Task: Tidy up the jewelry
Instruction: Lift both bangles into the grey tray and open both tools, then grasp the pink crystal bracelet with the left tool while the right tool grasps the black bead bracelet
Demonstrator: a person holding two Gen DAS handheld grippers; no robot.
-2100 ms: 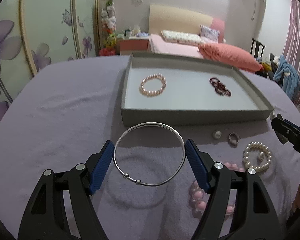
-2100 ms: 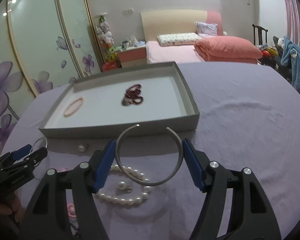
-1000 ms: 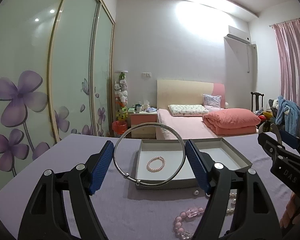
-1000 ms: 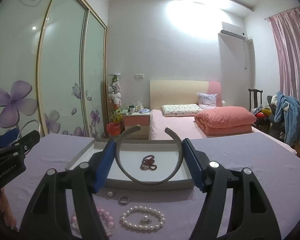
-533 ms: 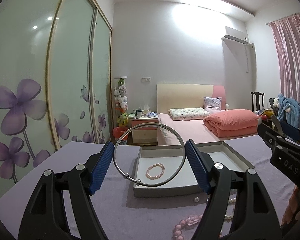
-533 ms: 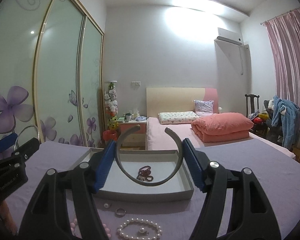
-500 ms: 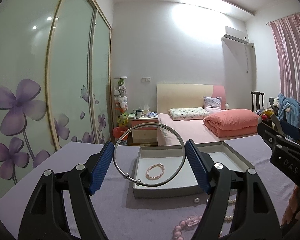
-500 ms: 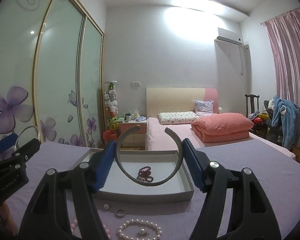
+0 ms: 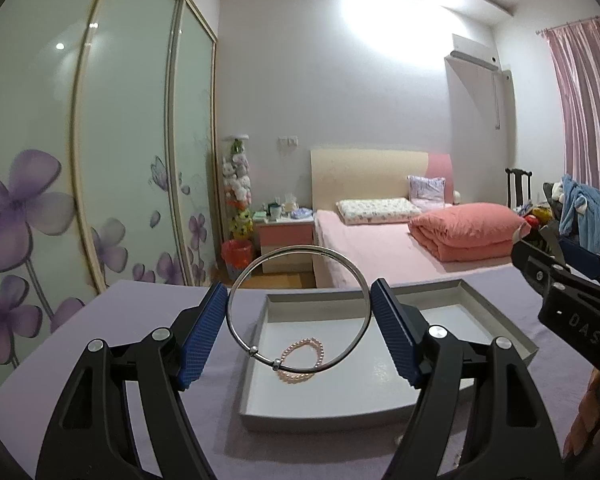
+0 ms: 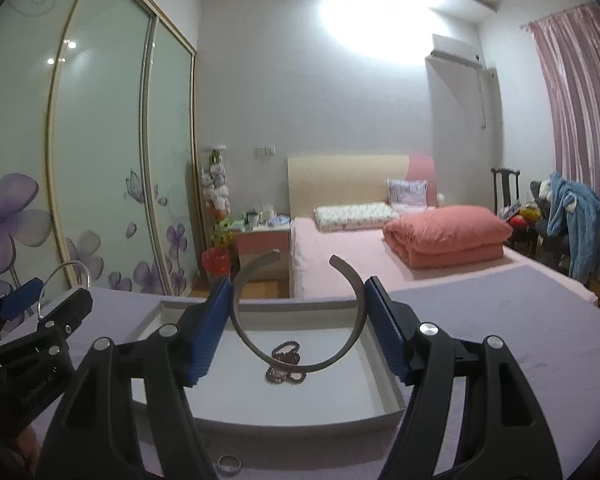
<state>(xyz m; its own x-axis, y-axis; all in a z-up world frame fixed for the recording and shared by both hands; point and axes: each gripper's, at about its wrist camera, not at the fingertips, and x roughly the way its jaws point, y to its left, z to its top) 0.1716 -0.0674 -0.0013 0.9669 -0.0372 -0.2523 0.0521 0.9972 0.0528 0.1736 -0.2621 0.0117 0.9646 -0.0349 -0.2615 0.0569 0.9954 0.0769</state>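
Note:
My left gripper (image 9: 299, 320) is shut on a thin silver bangle (image 9: 240, 334) with two small beads, held up above the near left part of the grey tray (image 9: 320, 416). A pink pearl bracelet (image 9: 318, 350) lies in the tray behind it. My right gripper (image 10: 298, 314) is shut on a wide open-ended metal cuff (image 10: 356, 344), held over the same tray (image 10: 300, 418). Dark red bead bracelets (image 10: 286, 364) lie in the tray under the cuff. Each gripper shows at the edge of the other's view: the right gripper (image 9: 568, 280) and the left gripper (image 10: 28, 300).
The tray rests on a purple cloth-covered table (image 9: 100, 352). A small ring (image 10: 228, 465) lies on the cloth in front of the tray. Beyond the table stand a pink bed (image 9: 380, 240), a nightstand (image 9: 286, 236) and flowered wardrobe doors (image 9: 80, 200).
Both grippers have moved forward over the tray with their bangles still held. The tray looks larger and closer, and the loose pearls and pink beads have dropped out of view below.

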